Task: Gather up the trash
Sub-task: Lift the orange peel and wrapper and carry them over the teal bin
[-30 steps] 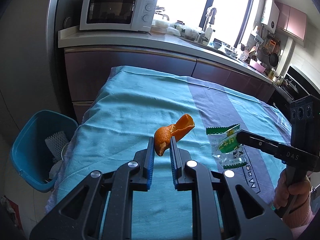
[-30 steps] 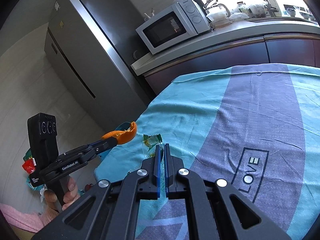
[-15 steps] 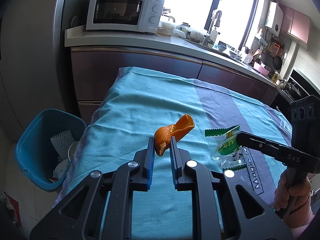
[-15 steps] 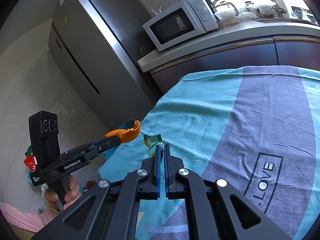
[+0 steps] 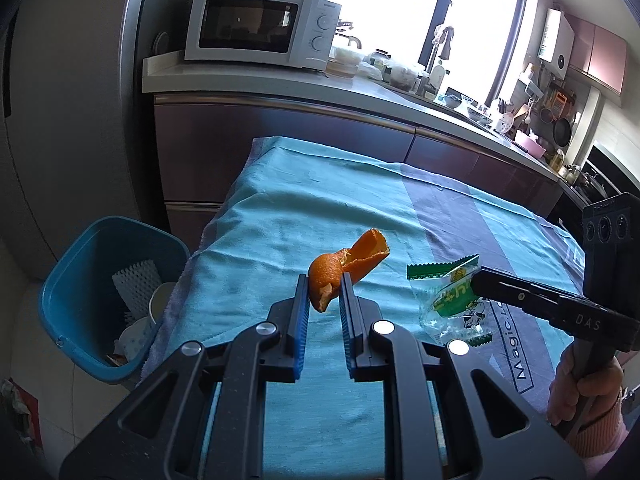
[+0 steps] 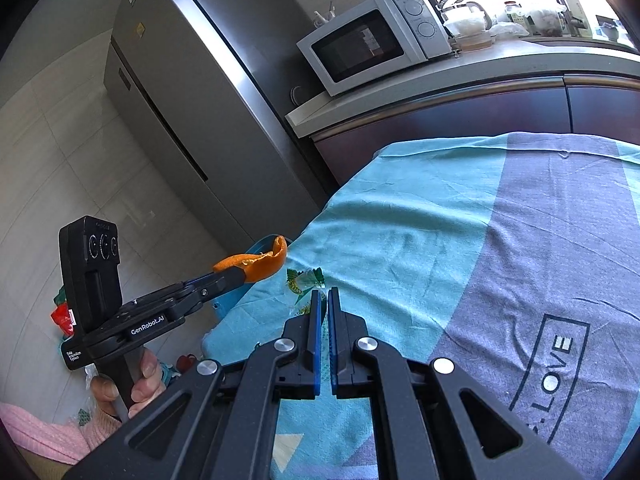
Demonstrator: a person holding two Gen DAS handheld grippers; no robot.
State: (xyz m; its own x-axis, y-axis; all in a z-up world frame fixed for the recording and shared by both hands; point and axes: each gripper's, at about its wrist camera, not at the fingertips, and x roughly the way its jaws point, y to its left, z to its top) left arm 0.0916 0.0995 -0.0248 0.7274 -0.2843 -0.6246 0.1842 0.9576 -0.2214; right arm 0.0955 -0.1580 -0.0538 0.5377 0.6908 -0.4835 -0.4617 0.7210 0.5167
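My left gripper (image 5: 323, 286) is shut on an orange peel (image 5: 348, 264) and holds it in the air above the table's left part. The peel (image 6: 256, 264) and left gripper (image 6: 236, 276) also show in the right wrist view. My right gripper (image 6: 324, 294) is shut on a clear wrapper with green print (image 6: 304, 284), held above the cloth; the left wrist view shows that wrapper (image 5: 452, 304) hanging from the right gripper (image 5: 478, 280). A blue trash bin (image 5: 100, 292) with trash inside stands on the floor left of the table.
The table carries a teal and grey cloth (image 5: 320, 208). Behind it runs a dark cabinet with a counter (image 5: 360, 92), a white microwave (image 5: 260, 32) and kitchen clutter. A steel fridge (image 6: 168, 92) stands at the left.
Both grippers have moved left toward the table's left edge with their loads held. The bin and fridge now sit further into view.
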